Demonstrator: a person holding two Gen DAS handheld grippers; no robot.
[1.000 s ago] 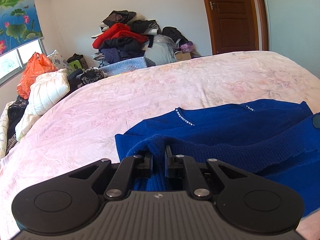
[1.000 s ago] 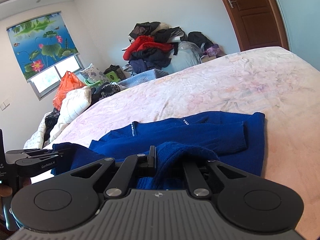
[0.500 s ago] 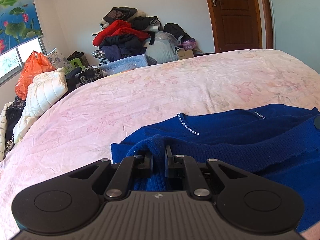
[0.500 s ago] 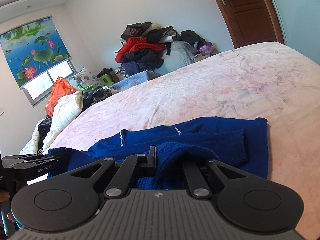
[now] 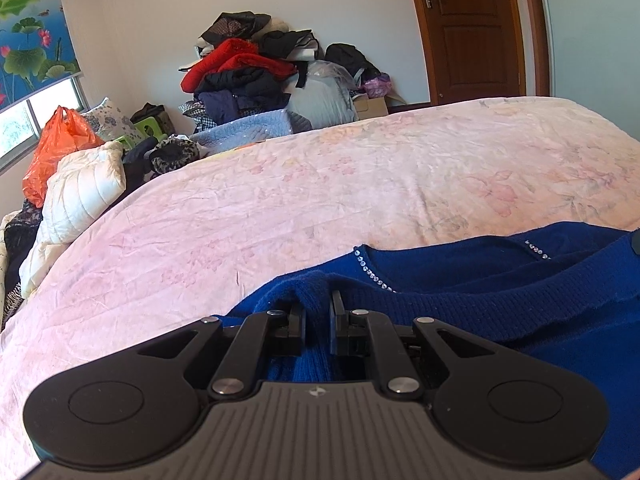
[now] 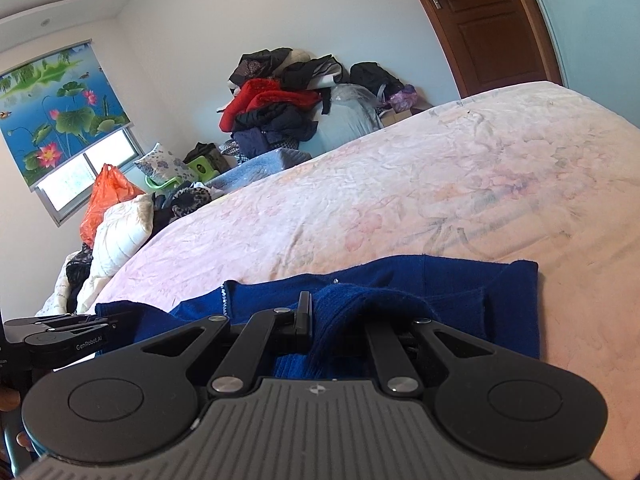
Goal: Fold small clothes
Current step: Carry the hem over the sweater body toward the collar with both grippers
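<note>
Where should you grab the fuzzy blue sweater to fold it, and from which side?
Grip the blue knit sweater along its thick ribbed near edge, coming from the near side of the pink floral bedspread. That edge bunches into a ridge that narrow jaws can pinch. The left gripper and right gripper are each shut on it there, spaced apart so the cloth hangs evenly.

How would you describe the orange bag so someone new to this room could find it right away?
Start at the window with the lotus blind on the far wall. Just below it, beside the bed, a heap of bedding holds a white quilted pillow. The orange plastic bag stands behind that pillow, the only bright orange thing there.
</note>
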